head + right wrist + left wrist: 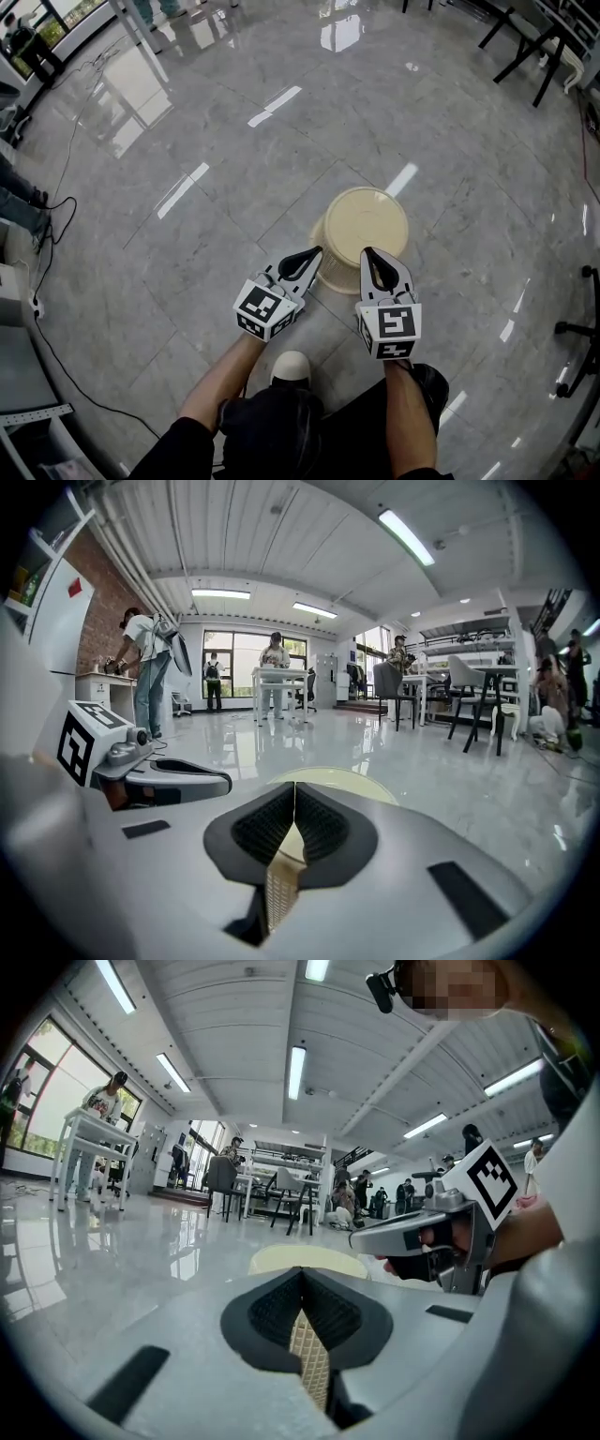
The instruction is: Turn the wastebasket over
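A cream wastebasket [366, 225] stands on the grey tiled floor, a flat round face turned up. It shows as a pale disc just past the jaws in the left gripper view [305, 1258] and the right gripper view [328, 778]. My left gripper [316, 252] hovers at its near left side, shut, with nothing held. My right gripper [367, 251] hovers at its near right side, also shut and empty. Each gripper sees the other beside it: the right one [361, 1239] and the left one [225, 782]. I cannot tell whether either tip touches the basket.
The person's shoe [291, 366] is just behind the grippers. Cables [56, 206] run along the floor at the left. Black chair legs [534, 47] stand at the far right, and a chair base [581, 328] at the right edge. People, tables and chairs [469, 700] fill the background.
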